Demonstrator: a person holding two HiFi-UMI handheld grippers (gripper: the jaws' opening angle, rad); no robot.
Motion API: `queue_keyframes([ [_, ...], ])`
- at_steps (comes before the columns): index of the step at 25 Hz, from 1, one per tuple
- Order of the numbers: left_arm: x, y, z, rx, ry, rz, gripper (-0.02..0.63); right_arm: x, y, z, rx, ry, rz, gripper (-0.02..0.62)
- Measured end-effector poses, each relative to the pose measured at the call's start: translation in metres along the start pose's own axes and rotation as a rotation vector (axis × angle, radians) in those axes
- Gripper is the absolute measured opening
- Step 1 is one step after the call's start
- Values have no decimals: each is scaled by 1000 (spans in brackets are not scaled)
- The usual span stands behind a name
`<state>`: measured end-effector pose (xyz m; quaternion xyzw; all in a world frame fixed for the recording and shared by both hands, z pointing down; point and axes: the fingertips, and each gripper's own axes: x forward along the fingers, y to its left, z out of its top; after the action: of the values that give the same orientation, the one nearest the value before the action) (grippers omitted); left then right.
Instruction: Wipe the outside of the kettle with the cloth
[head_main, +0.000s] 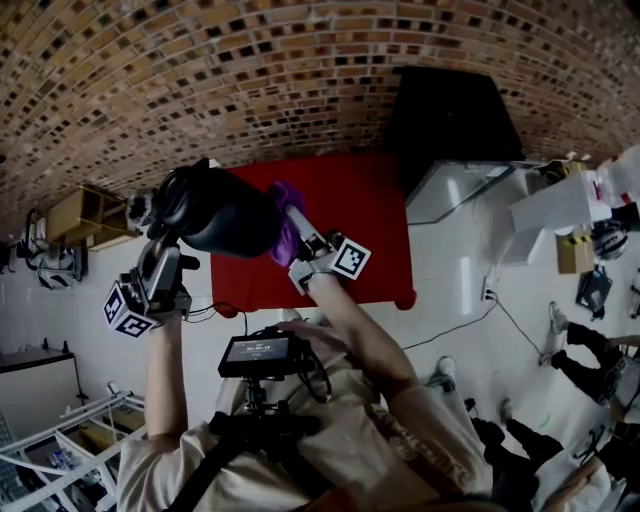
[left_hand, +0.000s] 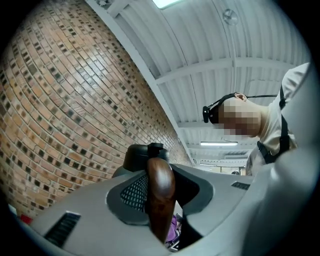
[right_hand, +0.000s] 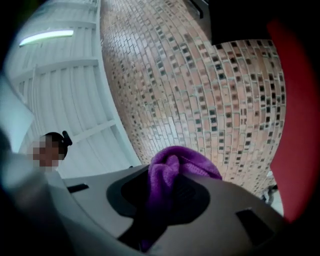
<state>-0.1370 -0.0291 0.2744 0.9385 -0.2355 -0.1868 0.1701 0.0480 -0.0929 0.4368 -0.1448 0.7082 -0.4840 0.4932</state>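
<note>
In the head view a black kettle (head_main: 232, 214) is held in the air, tipped on its side above the left end of a red table (head_main: 370, 225). My left gripper (head_main: 168, 222) is shut on its handle; in the left gripper view the brown wooden handle (left_hand: 160, 192) sits clamped between the jaws of the left gripper (left_hand: 161, 212), with the kettle's black lid (left_hand: 142, 154) beyond it. My right gripper (head_main: 297, 228) is shut on a purple cloth (head_main: 284, 212) that rests against the kettle's side. The right gripper view shows that cloth (right_hand: 172, 172) bunched in the right gripper (right_hand: 167, 202).
A brick wall runs behind the table. A black box (head_main: 450, 115) stands at the table's far right, with white furniture (head_main: 560, 205) beyond. A small monitor (head_main: 262, 352) hangs on the person's chest. Cables (head_main: 470, 320) lie on the pale floor; another person's legs (head_main: 580, 365) are at the right.
</note>
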Motion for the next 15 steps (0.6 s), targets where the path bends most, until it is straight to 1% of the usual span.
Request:
queue_keyframes([
  [3, -6, 5, 0, -25, -29, 19, 112, 3, -16, 1, 74, -42, -19, 94],
  [5, -8, 7, 0, -29, -39, 23, 111, 5, -34, -2, 117, -53, -67, 92],
  [8, -7, 6, 0, -44, -52, 12, 110, 12, -64, -20, 207, -47, -148, 87],
  [10, -4, 4, -1, -37, -52, 7, 109, 17, -77, -34, 284, -42, -164, 87],
  [11, -2, 4, -1, -32, -51, 8, 109, 17, -83, -40, 301, -30, -172, 86],
  [13, 0, 5, 0, -22, -51, 14, 107, 11, -90, -47, 290, 6, -203, 86],
  [15, 2, 4, 5, 10, -52, 27, 106, -4, -95, -42, 255, 20, -242, 86],
])
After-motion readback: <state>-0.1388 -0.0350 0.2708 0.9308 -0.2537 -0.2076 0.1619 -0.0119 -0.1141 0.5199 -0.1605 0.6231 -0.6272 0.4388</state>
